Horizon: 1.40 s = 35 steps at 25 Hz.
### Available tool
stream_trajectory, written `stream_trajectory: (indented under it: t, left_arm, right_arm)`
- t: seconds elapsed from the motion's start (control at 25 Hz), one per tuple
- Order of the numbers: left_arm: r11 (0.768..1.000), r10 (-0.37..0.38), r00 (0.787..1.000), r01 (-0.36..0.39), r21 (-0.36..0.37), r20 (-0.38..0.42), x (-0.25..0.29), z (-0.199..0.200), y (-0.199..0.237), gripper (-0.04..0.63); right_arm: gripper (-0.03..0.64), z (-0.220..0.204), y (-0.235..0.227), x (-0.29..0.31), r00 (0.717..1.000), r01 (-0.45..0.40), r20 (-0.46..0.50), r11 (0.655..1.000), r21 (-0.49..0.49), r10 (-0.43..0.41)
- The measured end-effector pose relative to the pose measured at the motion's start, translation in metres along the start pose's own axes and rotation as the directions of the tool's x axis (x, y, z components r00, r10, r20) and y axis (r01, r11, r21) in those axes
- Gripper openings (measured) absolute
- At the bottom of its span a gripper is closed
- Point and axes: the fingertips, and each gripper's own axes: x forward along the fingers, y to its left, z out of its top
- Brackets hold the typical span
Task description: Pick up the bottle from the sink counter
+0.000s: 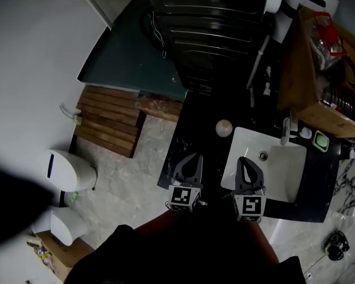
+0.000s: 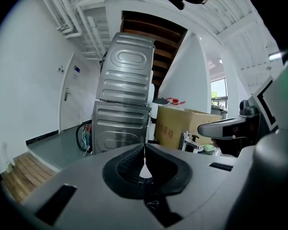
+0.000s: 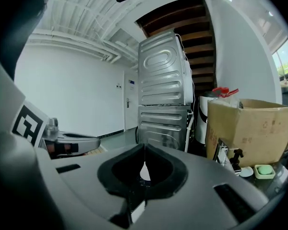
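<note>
A small pale round thing (image 1: 223, 128), possibly the bottle seen from above, stands on the dark sink counter (image 1: 192, 138) just left of the white basin (image 1: 284, 170). My left gripper (image 1: 194, 158) hovers over the counter's near left part, short of that thing, jaws together and empty. My right gripper (image 1: 242, 160) hangs beside it over the basin's near left rim, also shut with nothing in it. In the left gripper view the jaws (image 2: 145, 150) meet in a thin line; so do the jaws (image 3: 144, 150) in the right gripper view. Both jaws block the counter ahead.
A chrome faucet (image 1: 286, 132) and a green soap dish (image 1: 321, 141) sit at the basin's far side. A cardboard box (image 1: 319, 81) stands behind them, and stacked grey machines (image 1: 207, 34) beyond the counter. Wooden slats (image 1: 109, 120) and a toilet (image 1: 71, 170) are at left.
</note>
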Motion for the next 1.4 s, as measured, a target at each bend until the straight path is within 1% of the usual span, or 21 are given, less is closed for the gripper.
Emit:
stream_trajectory:
  t: [0.08, 0.16, 0.28, 0.44, 0.56, 0.6, 0.64, 0.68, 0.76, 0.84, 0.92, 1.04, 1.16, 1.4]
  left_arm:
    - [1.000, 0.015, 1.000, -0.015, -0.003, -0.013, 0.014, 0.000, 0.000, 0.018]
    - [1.000, 0.010, 0.999, -0.010, 0.000, -0.033, 0.025, -0.004, -0.002, 0.018]
    - [1.000, -0.001, 0.999, 0.002, 0.011, -0.042, 0.043, -0.007, -0.005, 0.019]
    - [1.000, -0.016, 0.999, 0.016, 0.004, -0.042, 0.069, -0.005, -0.015, 0.020]
    - [0.999, -0.031, 0.998, 0.033, 0.028, -0.061, 0.086, -0.013, -0.018, 0.021]
    - [0.999, -0.030, 0.997, 0.032, 0.035, -0.069, 0.091, -0.015, -0.019, 0.031]
    - [0.999, -0.029, 0.997, 0.032, 0.035, -0.077, 0.095, -0.017, -0.019, 0.057]
    - [0.999, -0.031, 0.996, 0.034, 0.027, -0.085, 0.099, -0.020, -0.020, 0.105]
    - [0.999, -0.047, 0.995, 0.047, -0.006, -0.093, 0.108, -0.024, -0.022, 0.179]
    - [0.998, -0.067, 0.992, 0.065, -0.019, -0.106, 0.117, -0.030, -0.025, 0.254]
    - [0.996, -0.086, 0.987, 0.085, -0.010, -0.133, 0.126, -0.038, -0.029, 0.294]
    - [0.993, -0.115, 0.976, 0.116, -0.008, -0.182, 0.141, -0.051, -0.035, 0.337]
    - [0.992, -0.128, 0.967, 0.128, -0.014, -0.219, 0.153, -0.063, -0.036, 0.364]
    - [0.993, -0.109, 0.951, 0.117, 0.009, -0.290, 0.174, -0.087, -0.028, 0.385]
  right_arm:
    - [0.038, -0.004, -0.012, 0.006, 1.000, 0.020, -0.004, 1.000, 0.016, -0.020]
    - [0.038, -0.007, -0.020, 0.012, 0.999, 0.035, -0.006, 0.999, 0.031, -0.035]
    - [0.038, -0.012, -0.026, 0.021, 1.000, 0.024, -0.019, 0.998, 0.060, -0.023]
    - [0.038, -0.014, -0.035, 0.031, 1.000, 0.013, -0.016, 0.997, 0.072, -0.012]
    - [0.038, -0.020, -0.043, 0.035, 1.000, 0.017, -0.021, 0.996, 0.082, -0.015]
    - [0.038, -0.021, -0.046, 0.036, 1.000, 0.019, -0.023, 0.996, 0.084, -0.017]
    - [0.038, -0.021, -0.050, 0.036, 0.999, 0.022, -0.025, 0.996, 0.085, -0.020]
    - [0.038, -0.021, -0.053, 0.036, 0.999, 0.027, -0.027, 0.996, 0.084, -0.025]
    - [0.038, -0.022, -0.061, 0.036, 0.999, 0.035, -0.031, 0.996, 0.087, -0.032]
    - [0.038, -0.026, -0.069, 0.036, 0.999, 0.040, -0.038, 0.995, 0.090, -0.037]
    - [0.038, -0.030, -0.075, 0.035, 0.998, 0.045, -0.044, 0.995, 0.093, -0.041]
    - [0.038, -0.033, -0.081, 0.035, 0.998, 0.048, -0.048, 0.994, 0.098, -0.043]
    - [0.038, -0.037, -0.085, 0.037, 0.998, 0.048, -0.055, 0.992, 0.115, -0.041]
    - [0.038, -0.049, -0.092, 0.034, 0.995, 0.054, -0.087, 0.988, 0.144, -0.041]
